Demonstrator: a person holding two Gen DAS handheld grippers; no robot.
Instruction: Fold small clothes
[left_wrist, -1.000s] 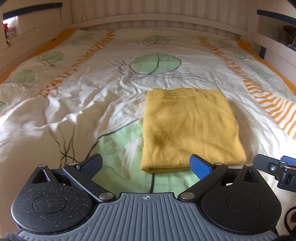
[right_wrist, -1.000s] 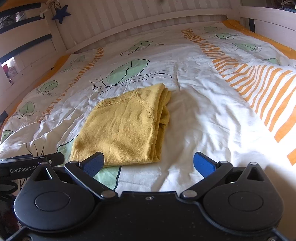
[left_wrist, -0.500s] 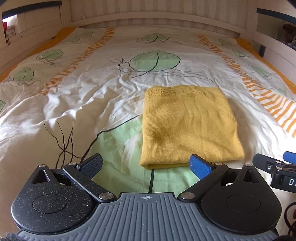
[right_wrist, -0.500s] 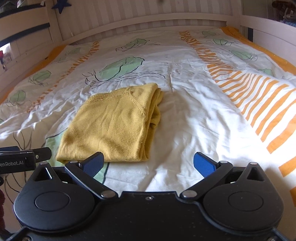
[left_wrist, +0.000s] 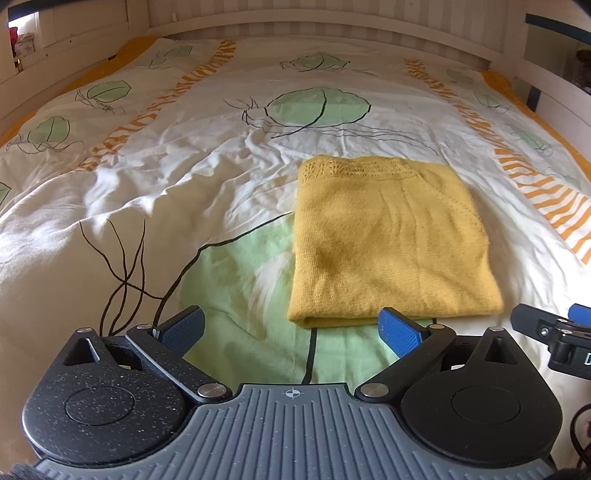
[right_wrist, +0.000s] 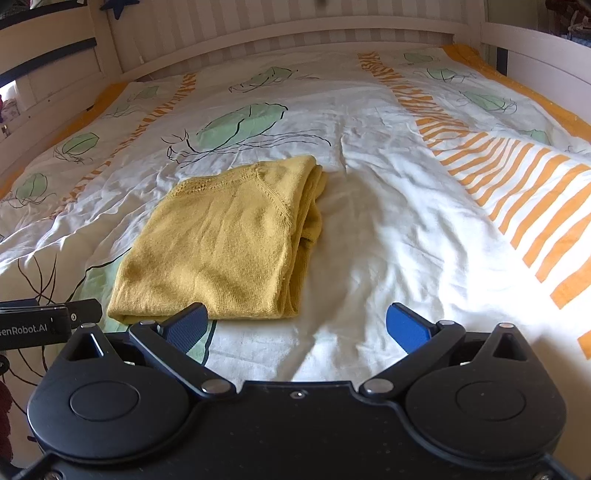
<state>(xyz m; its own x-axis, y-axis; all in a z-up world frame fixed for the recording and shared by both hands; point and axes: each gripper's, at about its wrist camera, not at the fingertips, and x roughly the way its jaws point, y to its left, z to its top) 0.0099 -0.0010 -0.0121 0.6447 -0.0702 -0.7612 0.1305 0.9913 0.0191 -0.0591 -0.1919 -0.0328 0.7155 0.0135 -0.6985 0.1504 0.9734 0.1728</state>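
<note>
The duvet (left_wrist: 207, 206), white with green leaves and orange stripes, covered the bed. On it lay the yellow knit (left_wrist: 388, 240), folded into a neat rectangle, layered edges at its right side. Both grippers, left (left_wrist: 291, 328) and right (right_wrist: 295, 325), hovered spread wide, holding nothing.

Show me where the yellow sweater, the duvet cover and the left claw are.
yellow sweater (left_wrist: 388, 243): left wrist view, middle of the folded top layer.
duvet cover (right_wrist: 399, 236): right wrist view, bare white part right of the sweater.
left claw (left_wrist: 291, 328): left wrist view, midway between its open fingertips.
</note>
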